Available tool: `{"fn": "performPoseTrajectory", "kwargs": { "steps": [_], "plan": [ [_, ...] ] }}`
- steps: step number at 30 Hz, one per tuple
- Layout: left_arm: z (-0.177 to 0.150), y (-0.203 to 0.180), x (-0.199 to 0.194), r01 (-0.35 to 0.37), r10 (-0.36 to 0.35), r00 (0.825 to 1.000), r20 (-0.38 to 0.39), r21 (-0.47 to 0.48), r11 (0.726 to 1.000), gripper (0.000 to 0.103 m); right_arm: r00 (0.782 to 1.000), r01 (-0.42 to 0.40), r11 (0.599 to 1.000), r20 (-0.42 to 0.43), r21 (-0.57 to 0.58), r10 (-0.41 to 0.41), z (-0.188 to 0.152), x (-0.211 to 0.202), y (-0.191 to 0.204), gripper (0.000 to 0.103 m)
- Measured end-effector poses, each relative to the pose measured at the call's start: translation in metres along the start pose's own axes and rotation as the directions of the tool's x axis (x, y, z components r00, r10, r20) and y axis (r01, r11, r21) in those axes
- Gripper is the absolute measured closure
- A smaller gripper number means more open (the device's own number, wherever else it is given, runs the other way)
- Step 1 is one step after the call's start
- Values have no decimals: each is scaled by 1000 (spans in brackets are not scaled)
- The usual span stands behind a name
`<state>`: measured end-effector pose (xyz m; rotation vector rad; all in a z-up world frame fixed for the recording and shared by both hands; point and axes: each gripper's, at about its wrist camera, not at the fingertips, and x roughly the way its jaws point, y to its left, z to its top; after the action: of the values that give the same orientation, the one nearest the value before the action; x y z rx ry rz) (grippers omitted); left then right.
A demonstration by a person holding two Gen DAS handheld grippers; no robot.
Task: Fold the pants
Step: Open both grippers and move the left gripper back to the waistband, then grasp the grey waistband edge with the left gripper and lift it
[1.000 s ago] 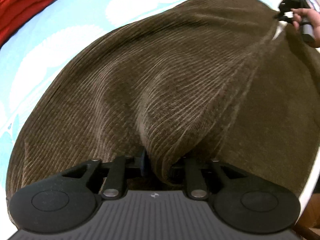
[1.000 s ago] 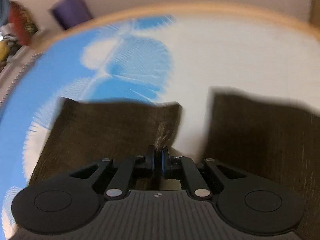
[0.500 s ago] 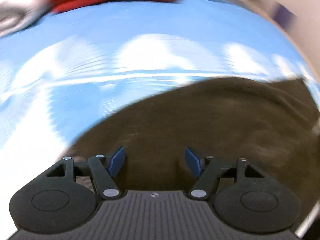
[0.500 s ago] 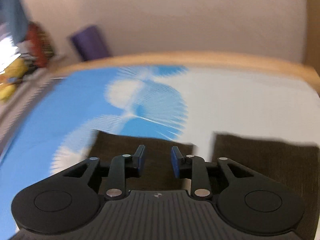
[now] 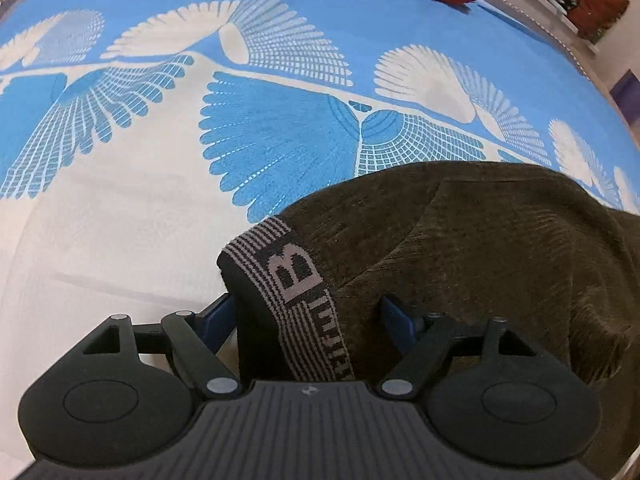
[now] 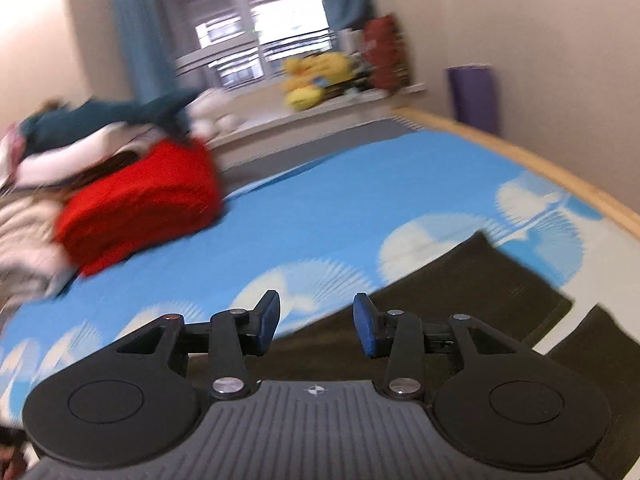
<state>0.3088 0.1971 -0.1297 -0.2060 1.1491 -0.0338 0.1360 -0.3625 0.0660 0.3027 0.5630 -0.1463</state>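
Note:
Dark brown corduroy pants (image 5: 480, 248) lie on the blue-and-white bedsheet (image 5: 200, 120). In the left wrist view their striped elastic waistband (image 5: 298, 276) with a letter B is folded over and runs between my fingers. My left gripper (image 5: 308, 316) is open, its jaws on either side of the waistband corner. In the right wrist view my right gripper (image 6: 316, 322) is open and empty above the sheet, with the pant legs (image 6: 472, 292) spread below and to the right.
A red folded garment (image 6: 136, 204) and a pile of clothes (image 6: 80, 132) sit at the far left of the bed. A wooden bed edge (image 6: 540, 160) runs along the right. A window ledge with yellow plush toys (image 6: 316, 76) lies beyond.
Both grippers let go of the pants and opened. The left one moved to the waistband corner. The right one lifted and swung left toward the clothes pile.

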Motion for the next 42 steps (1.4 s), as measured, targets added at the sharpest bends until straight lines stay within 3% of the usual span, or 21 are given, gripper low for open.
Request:
{"fn": "performPoseTrajectory", "kwargs": {
  "steps": [1, 3, 5, 9, 13, 18, 22, 24, 26, 29, 32, 34, 36, 40, 42],
  "plan": [
    [-1, -3, -2, -3, 3, 1000, 6, 9, 1000, 23, 1000, -16, 1000, -8, -25, 16, -11, -6, 6, 60],
    [-2, -6, -5, -20, 19, 999, 31, 35, 999, 39, 1000, -12, 996, -19, -90, 10, -32, -17, 21, 60],
    [-3, -10, -8, -34, 30, 998, 53, 70, 997, 62, 997, 22, 990, -67, -143, -32, -46, -13, 30, 60],
    [-1, -15, -24, -103, 89, 985, 147, 89, 991, 70, 996, 39, 989, -72, -143, -50, -49, -9, 42, 60],
    [-1, -14, -36, -195, 179, 966, 186, 69, 978, 68, 990, 78, 991, -106, -108, -90, -55, 2, 39, 60],
    [-1, -6, -49, -230, 223, 965, 137, 40, 972, 52, 989, 72, 994, -125, -76, -81, -59, 8, 32, 60],
    [-8, 14, -85, -142, 151, 987, 64, -120, 982, 51, 989, 45, 993, -136, -113, -60, -62, 7, 40, 60],
    [-16, 16, -105, -113, 119, 992, 30, -153, 982, 51, 990, 29, 991, -132, -134, -47, -62, 5, 45, 60],
    [-34, 7, -125, -127, 130, 991, 25, -105, 986, 35, 991, 13, 991, -127, -131, -30, -60, 2, 48, 60],
    [-73, -7, -136, -98, 98, 995, 0, -10, 995, 25, 992, -18, 994, -125, -106, 4, -59, -6, 49, 59],
    [-112, -9, -123, -59, 60, 996, -72, 23, 998, 24, 992, -44, 994, -125, -99, 31, -61, -14, 51, 59],
    [-127, -4, -104, -103, 108, 979, -173, 34, 994, 26, 991, -59, 993, -125, -105, 46, -63, -20, 53, 59],
    [-128, 5, -101, -149, 147, 976, -163, -1, 989, 27, 991, -68, 991, -126, -114, 54, -65, -26, 53, 58],
    [-129, 19, -94, -111, 95, 975, -199, -70, 991, 27, 992, -65, 988, -116, -143, 49, -67, -37, 50, 57],
    [-132, 18, -87, -92, 80, 970, -230, -41, 995, 27, 992, -60, 988, -118, -142, 43, -68, -41, 44, 57]
  ]
}}
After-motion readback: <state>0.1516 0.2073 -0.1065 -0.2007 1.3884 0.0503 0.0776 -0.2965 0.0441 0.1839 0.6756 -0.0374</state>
